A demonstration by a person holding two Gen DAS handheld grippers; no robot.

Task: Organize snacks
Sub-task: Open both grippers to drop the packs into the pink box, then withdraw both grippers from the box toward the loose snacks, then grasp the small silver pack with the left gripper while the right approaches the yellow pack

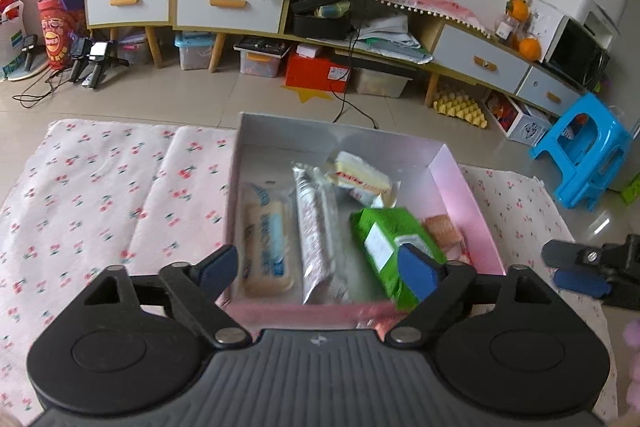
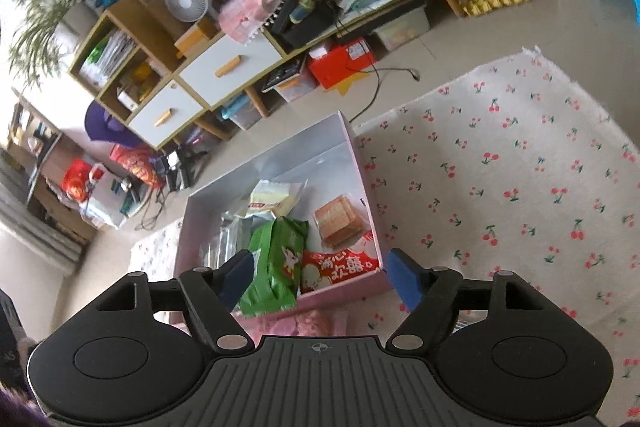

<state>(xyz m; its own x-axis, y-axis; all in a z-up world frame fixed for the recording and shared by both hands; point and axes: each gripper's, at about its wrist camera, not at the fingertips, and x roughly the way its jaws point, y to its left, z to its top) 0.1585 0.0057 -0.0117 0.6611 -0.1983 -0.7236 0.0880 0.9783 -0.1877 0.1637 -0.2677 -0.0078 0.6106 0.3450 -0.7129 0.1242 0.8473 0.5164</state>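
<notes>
A pink open box (image 1: 460, 183) (image 2: 370, 187) sits on the cherry-print cloth and holds several snacks: a blue-and-cream packet (image 1: 266, 247), a silver packet (image 1: 318, 231), a yellow-white cake packet (image 1: 362, 177) (image 2: 272, 201), a green bag (image 1: 384, 239) (image 2: 276, 259), a wafer packet (image 2: 338, 221) and a red-and-white packet (image 2: 340, 267). My left gripper (image 1: 316, 273) is open above the box's near edge, with its right finger over the green bag. My right gripper (image 2: 320, 275) is open above the box's near corner and empty. It shows in the left wrist view (image 1: 588, 267).
The cherry-print cloth (image 1: 100, 195) (image 2: 520, 167) spreads left and right of the box. Beyond it are floor, a long cabinet (image 1: 228, 3) with drawers, storage boxes under it, a trailing black cable (image 1: 352, 107) and a blue stool (image 1: 584, 147).
</notes>
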